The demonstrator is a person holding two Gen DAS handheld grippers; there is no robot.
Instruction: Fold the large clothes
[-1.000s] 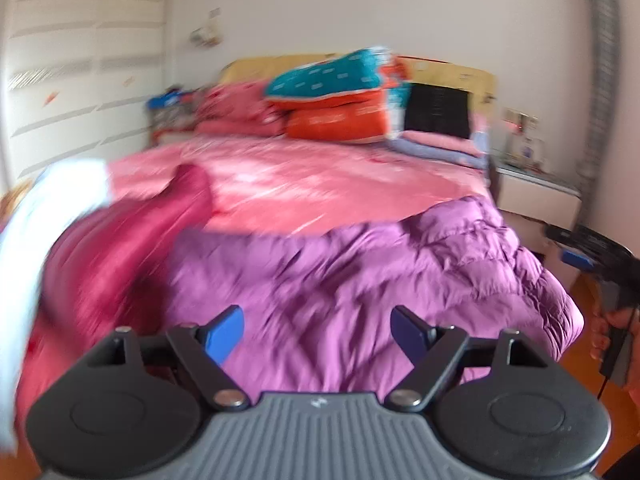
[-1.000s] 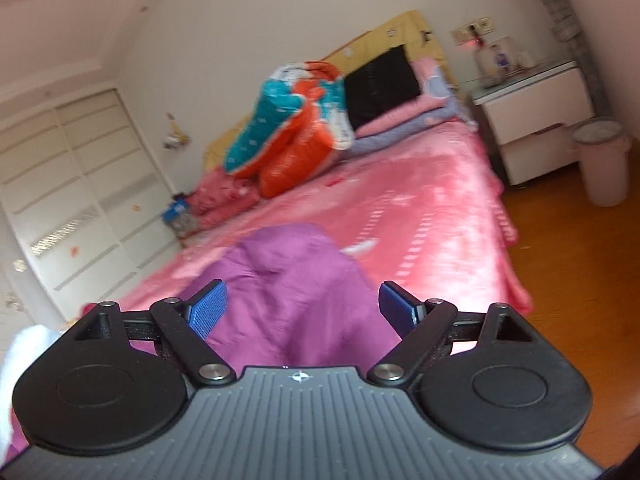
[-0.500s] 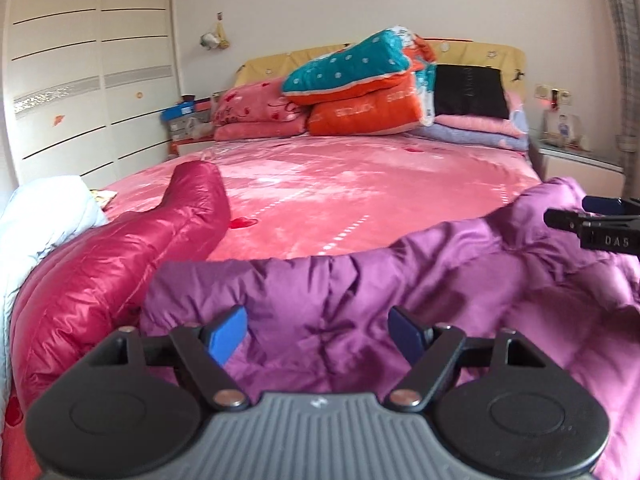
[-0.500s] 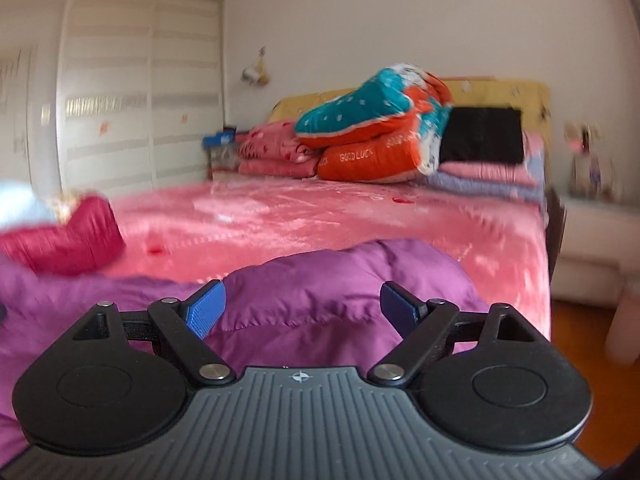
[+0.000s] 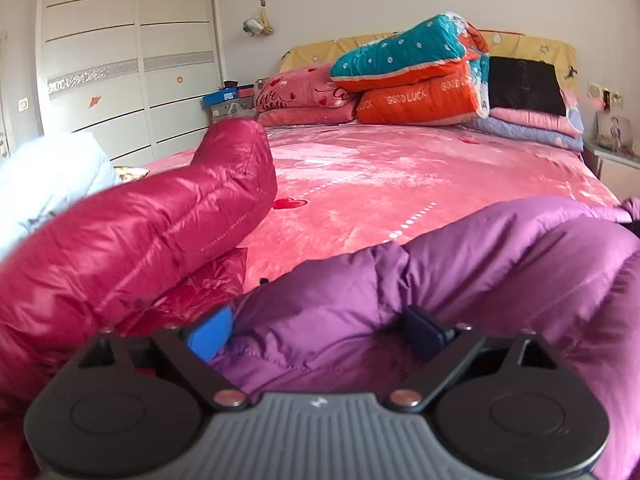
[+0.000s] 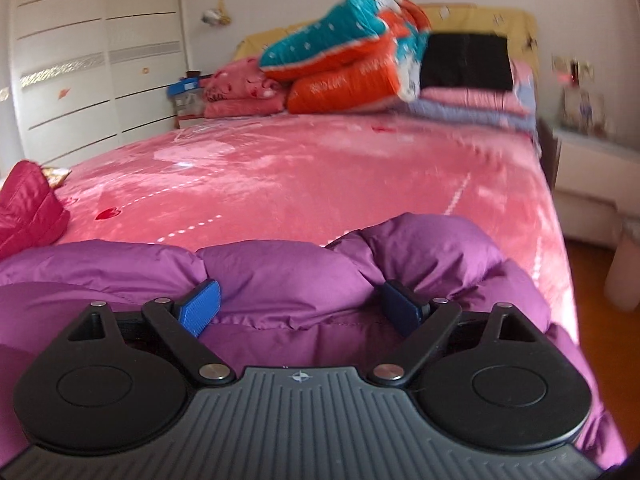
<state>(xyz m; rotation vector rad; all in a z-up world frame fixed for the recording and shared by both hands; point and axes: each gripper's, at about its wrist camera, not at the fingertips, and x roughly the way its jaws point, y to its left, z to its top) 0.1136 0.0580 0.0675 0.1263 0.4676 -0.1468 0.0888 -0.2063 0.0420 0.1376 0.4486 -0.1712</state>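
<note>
- Left claw (image 5: 316,334): jaws opening, spread around a ridge of the purple coat (image 5: 500,280); pads not pinching.
- Right claw (image 6: 300,306): spread, coat (image 6: 280,268) bulging between the jaws, ungripped.
- Coat bunched at the bed (image 5: 400,184) foot; folding barely begun.
- Red coat (image 5: 140,232) beside it, unfolded.

The puffy coat (image 5: 460,280) under my grippers is plain purple, stitched in quilted rows. Beside it, the other padded coat (image 5: 140,232) is a shiny crimson. My left gripper (image 5: 316,332) is black with a ribbed grey body and blue pads, and my right gripper (image 6: 298,306) looks the same. The bedspread (image 5: 400,184) is pink with red hearts and dotted white lines. At the head of the bed I see a quilt (image 5: 408,52), teal with white dots over orange with white lettering, and a pink pillow (image 5: 304,92) with red hearts. The wardrobe (image 5: 120,60) is white with thin dark stripes.
</note>
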